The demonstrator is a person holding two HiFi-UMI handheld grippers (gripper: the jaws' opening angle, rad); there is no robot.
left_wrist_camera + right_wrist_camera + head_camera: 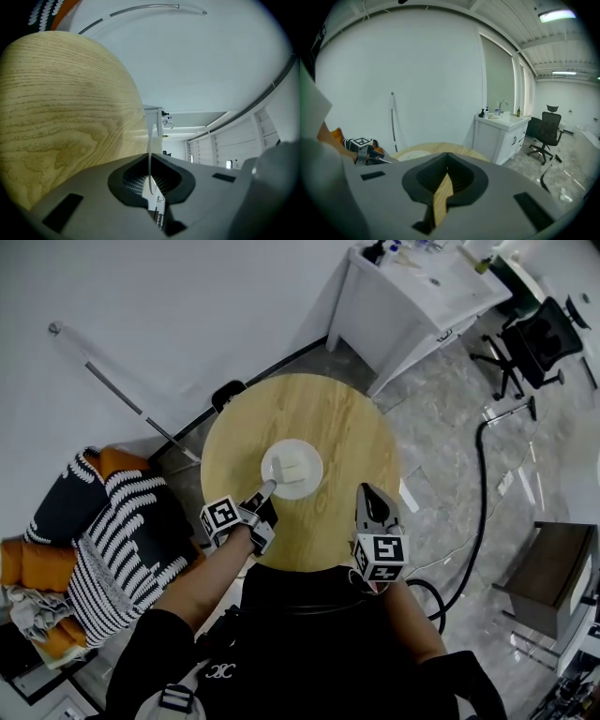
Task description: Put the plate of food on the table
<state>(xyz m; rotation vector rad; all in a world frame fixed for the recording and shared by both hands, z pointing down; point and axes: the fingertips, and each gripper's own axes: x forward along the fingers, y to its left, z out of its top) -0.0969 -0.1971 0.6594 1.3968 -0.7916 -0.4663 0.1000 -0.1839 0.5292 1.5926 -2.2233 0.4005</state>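
Observation:
A white plate (274,458) with a pale block of food (294,467) lies over the middle of the round wooden table (328,413). Whether it rests on the wood I cannot tell. My left gripper (268,488) is shut on the plate's near-left rim. In the left gripper view the thin rim (149,150) runs edge-on between the jaws of the left gripper (151,185), with the table (61,108) beside it. My right gripper (368,493) hangs over the table's near-right edge, shut and empty. In the right gripper view the right gripper (443,187) shows only wood in the slit between its jaws.
A white sink cabinet (412,296) stands beyond the table, with a black office chair (539,338) to its right. Striped and orange cushions (112,540) lie to the left. A black hose (483,484) trails over the floor on the right. A metal pole (122,390) leans against the wall.

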